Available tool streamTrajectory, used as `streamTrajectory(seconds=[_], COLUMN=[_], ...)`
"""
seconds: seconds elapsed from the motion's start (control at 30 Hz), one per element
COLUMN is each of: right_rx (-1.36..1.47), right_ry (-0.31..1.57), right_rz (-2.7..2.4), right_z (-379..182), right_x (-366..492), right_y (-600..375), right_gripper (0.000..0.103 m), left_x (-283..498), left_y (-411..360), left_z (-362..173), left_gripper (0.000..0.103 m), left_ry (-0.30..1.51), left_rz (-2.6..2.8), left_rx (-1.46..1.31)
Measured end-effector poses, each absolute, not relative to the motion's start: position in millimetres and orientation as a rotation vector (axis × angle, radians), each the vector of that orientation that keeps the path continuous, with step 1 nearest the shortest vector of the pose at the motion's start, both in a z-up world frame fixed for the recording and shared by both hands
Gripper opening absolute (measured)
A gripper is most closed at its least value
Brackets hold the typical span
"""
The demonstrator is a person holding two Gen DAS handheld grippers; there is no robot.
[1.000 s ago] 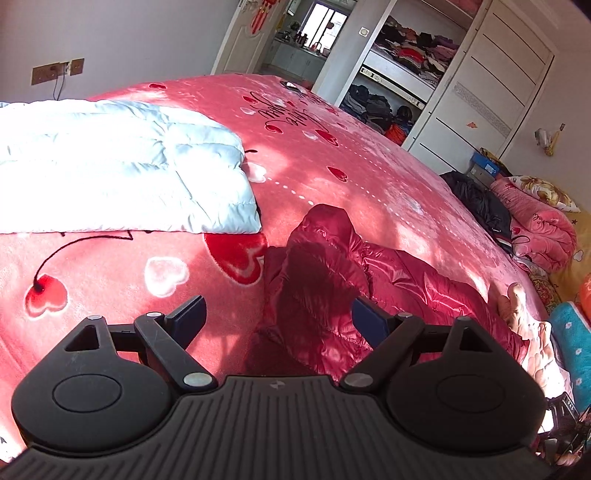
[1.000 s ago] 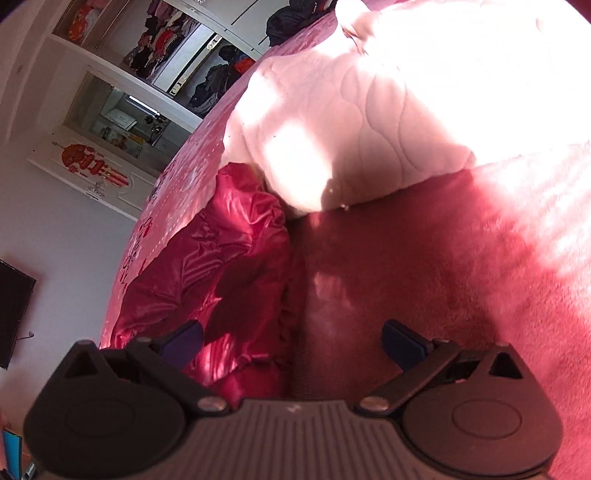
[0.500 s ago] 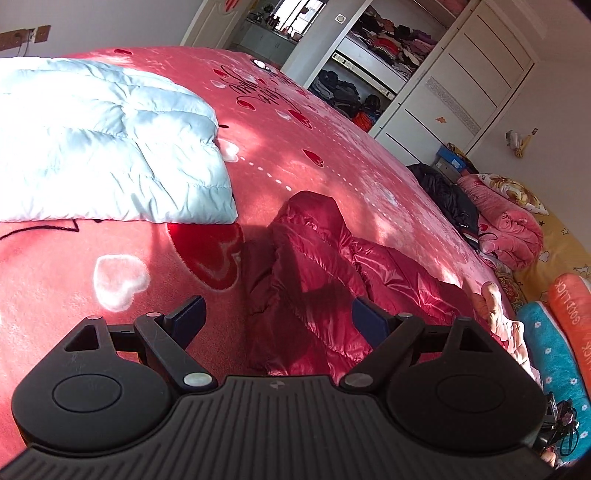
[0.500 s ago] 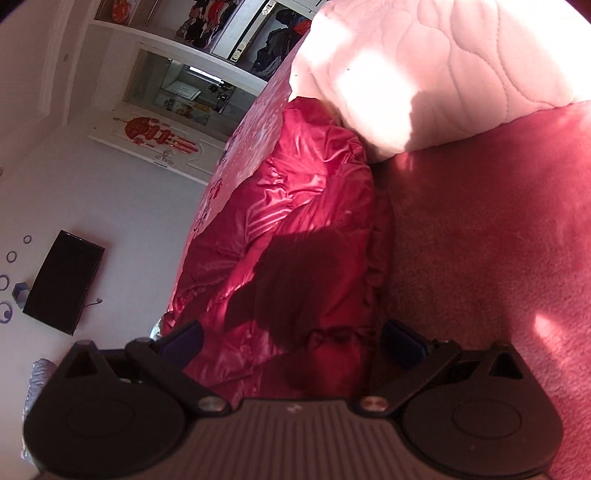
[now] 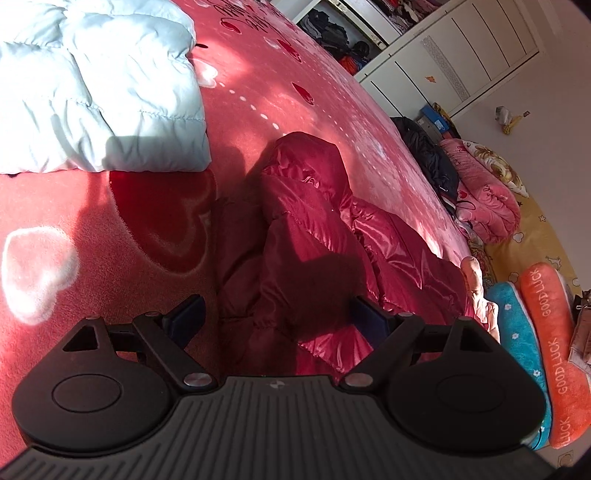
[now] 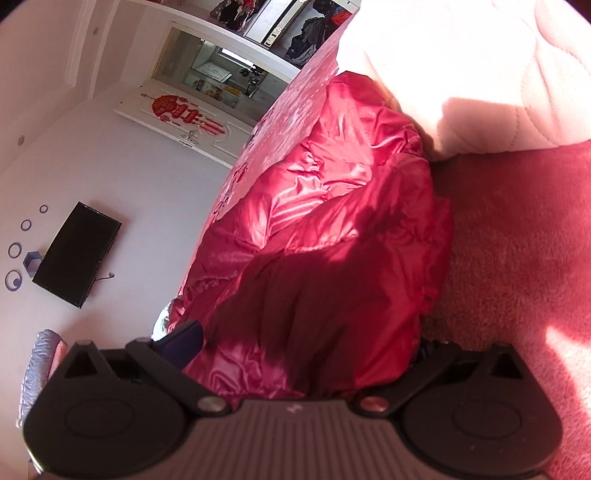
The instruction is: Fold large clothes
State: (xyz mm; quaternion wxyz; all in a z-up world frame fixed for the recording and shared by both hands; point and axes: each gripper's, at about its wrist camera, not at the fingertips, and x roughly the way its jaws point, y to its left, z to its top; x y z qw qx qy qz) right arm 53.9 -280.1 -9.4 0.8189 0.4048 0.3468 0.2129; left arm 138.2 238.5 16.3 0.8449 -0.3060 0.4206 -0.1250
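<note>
A shiny dark red puffer jacket (image 5: 310, 236) lies crumpled on the pink bed blanket (image 5: 110, 229). My left gripper (image 5: 277, 314) is open just above its near edge, with jacket fabric lying between the blue pads (image 5: 186, 312). In the right wrist view the same jacket (image 6: 332, 229) fills the middle. My right gripper (image 6: 306, 345) is open and low over it; red fabric bulges between the jaws and covers the right fingertip. Only the left blue pad (image 6: 183, 343) shows there.
A folded pale blue puffer garment (image 5: 96, 88) lies on the bed to the left. A white quilted garment (image 6: 480, 74) lies beside the red jacket. The bed edge drops to pillows (image 5: 554, 354) and piled bedding (image 5: 480, 188). An open wardrobe (image 5: 340, 33) stands behind.
Both grippers have moved down and closer to the red jacket. Its fabric now sits between both pairs of open fingers; in the right wrist view it has grown to fill the frame.
</note>
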Motion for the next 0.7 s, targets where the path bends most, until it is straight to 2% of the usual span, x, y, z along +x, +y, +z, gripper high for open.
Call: streamTrajectory(seconds=[0.5,0.53,0.6,0.63,0.7], right_rx=[0.821,0.806,0.775,0.761,0.734], right_ry=[0.746,0.748,0.754,0.756,0.761], right_rz=[0.372,0.355,0.312,0.291,0.258], right_z=[-4.2,-2.3,1.4,3.6,7.3], right_x=[66.9,66.1,64.0,62.4,59.0], right_y=[-262.4,-259.5,-253.4,-250.1,-244.0], right_gripper=[0.103,0.102,0.096,0.094,0.084], left_x=[158.5,156.8,156.6,155.6,153.4], left_y=[205.8,205.5,202.7,202.3,202.3], left_z=[12.4,11.8,12.8,13.4,14.0], left_gripper=[0.103,0.101,0.084,0.080,0.068], left_ry=[0.898,0.893,0.886,0.884,0.875], left_rz=[-0.343,-0.345,-0.346,-0.345,-0.344], left_rx=[-0.601,-0.591,-0.579,-0.575,-0.566])
